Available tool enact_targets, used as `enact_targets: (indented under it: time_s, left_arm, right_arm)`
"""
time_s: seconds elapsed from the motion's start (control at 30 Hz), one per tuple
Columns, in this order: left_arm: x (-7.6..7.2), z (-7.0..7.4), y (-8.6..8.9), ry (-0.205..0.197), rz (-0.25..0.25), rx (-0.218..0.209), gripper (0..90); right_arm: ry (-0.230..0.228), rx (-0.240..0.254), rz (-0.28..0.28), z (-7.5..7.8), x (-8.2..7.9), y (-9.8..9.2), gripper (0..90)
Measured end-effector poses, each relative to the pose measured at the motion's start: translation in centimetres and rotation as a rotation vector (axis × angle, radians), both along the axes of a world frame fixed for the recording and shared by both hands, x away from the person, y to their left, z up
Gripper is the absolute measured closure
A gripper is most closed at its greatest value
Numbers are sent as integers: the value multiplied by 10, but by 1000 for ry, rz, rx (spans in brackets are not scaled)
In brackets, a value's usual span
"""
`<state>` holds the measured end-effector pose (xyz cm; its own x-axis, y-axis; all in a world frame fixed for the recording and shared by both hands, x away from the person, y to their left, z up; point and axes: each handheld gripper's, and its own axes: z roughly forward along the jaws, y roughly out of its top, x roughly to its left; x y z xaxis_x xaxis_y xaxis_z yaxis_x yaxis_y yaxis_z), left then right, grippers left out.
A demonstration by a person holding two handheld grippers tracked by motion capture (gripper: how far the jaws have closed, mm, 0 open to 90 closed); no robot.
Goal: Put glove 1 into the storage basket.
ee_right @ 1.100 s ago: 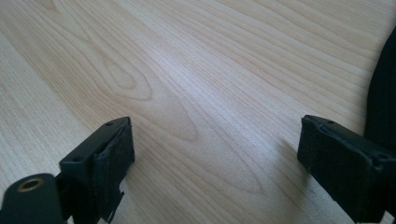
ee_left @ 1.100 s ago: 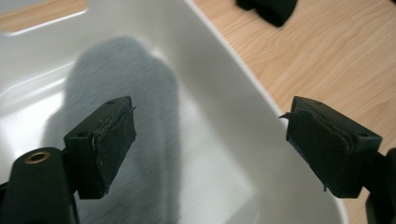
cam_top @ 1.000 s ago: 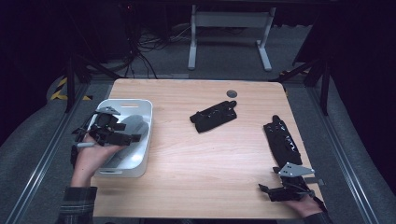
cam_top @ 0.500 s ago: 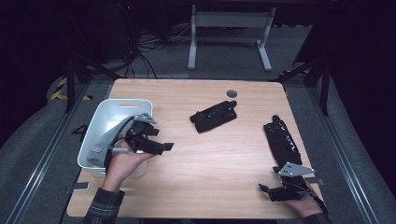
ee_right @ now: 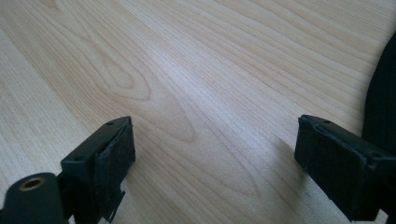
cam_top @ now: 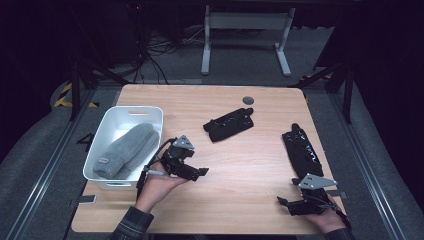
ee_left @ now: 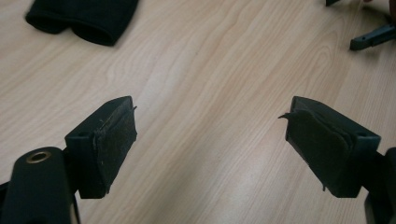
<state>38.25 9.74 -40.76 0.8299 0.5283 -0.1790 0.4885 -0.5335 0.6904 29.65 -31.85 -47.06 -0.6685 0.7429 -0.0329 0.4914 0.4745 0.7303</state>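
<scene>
The folded black fabric piece (cam_top: 229, 125) lies flat near the centre of the pale wooden bench (cam_top: 240, 200), at about one o'clock from the left gripper (cam_top: 195, 171) and well apart from it; it is judged to be the thing reached for, being nearest ahead of that gripper; in the left gripper view its rolled edge (ee_left: 84, 18) is seen at eleven o'clock. It is judged light, soft and limp, not fragile and not slippery; it is best taken at the folded near edge, where several layers can be pinched together, since a single layer would sag and unfold.

The left gripper is held wide open with nothing between its pads, bare bench being seen in the gap; the right gripper (cam_top: 285, 202) rests at five o'clock on the bench, likewise wide open and empty.

A long black strap-like fabric piece (cam_top: 302, 150) lies at three o'clock, just beyond the right gripper; a white plastic bin (cam_top: 150, 112) holding grey fabric rolls (cam_top: 125, 150) stands at nine o'clock; a small dark round disc (cam_top: 247, 100) sits at twelve o'clock. Nothing is seen standing between the left gripper and the folded piece.
</scene>
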Motion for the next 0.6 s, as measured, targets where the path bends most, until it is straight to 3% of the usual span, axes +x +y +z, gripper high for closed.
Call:
enact_targets:
  time_s: [0.1, 0.17, 0.2, 0.27, 0.3, 0.4, 0.6]
  left_arm:
    - [-4, -18, -6, -21, -6, 12, 168]
    - [-5, -21, -7, -17, -3, 13, 168]
    - [-6, -31, -9, -11, -8, 23, 167]
    - [-6, -34, -9, -5, -12, 36, 161]
    - [-8, -42, -11, -12, -12, 63, 161]
    - [-10, -47, -11, -29, -14, 67, 155]
    - [-13, -55, -11, -22, -35, 72, 139]
  right_arm:
    - [-2, -1, -1, 0, 0, 2, 131]
    - [-3, 0, 0, 0, 0, 2, 131]
    - [-2, -1, 3, 0, 0, 2, 130]
    - [-3, -2, 5, 0, 1, 1, 127]
    - [1, 1, 4, 0, 1, 1, 126]
    - [4, -1, 4, 0, 1, 1, 130]
    - [13, -11, 0, 5, 0, 1, 174]
